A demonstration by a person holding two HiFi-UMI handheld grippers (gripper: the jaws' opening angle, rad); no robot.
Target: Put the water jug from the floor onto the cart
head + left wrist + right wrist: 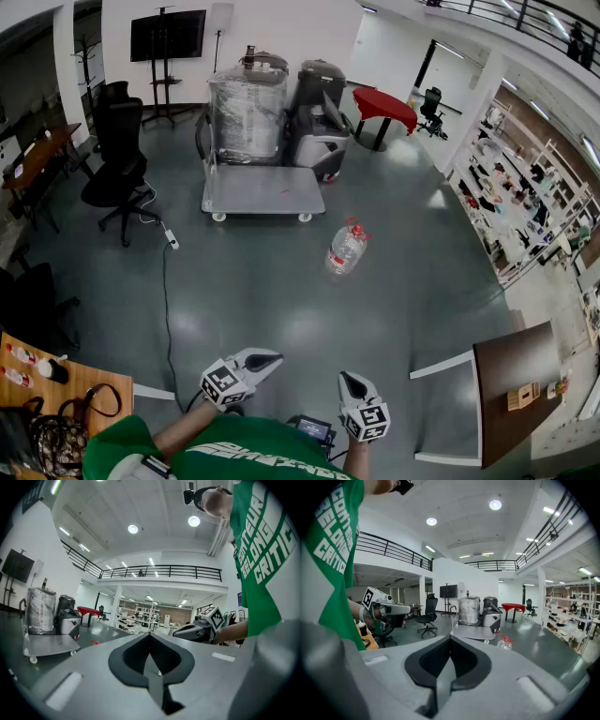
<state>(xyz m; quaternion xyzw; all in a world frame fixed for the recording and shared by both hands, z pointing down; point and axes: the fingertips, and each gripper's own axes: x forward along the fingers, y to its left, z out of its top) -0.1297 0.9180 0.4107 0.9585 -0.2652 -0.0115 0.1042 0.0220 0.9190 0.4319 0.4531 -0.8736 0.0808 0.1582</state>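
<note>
Jaws on both grippers are pressed together with nothing between them. The left gripper [150, 635] and the right gripper [450, 639] are held close in front of the person's green shirt [234, 457], well apart from anything to grasp.

Out on the grey floor [281, 309] the water jug [346, 249] seems to lie on its side, red cap away from the person, near the front right corner of the cart [262, 190] but not touching it. A wrapped load [247, 112] fills the back edge of the cart and leaves the front of the deck bare.

I see a few ways this could go wrong. A round jug lying down may roll off if a closed jaw nudges it before the grip is made. The cart stands on wheels, so a push while the jug is being set down could send it drifting. A cable [167, 281] trails across the floor left of the path and could catch a foot.

From here I cannot tell how full the jug is, whether its cap is tight, or where its handle sits. The cart's back wheels are hidden, and the person's body cuts off both arms.
</note>
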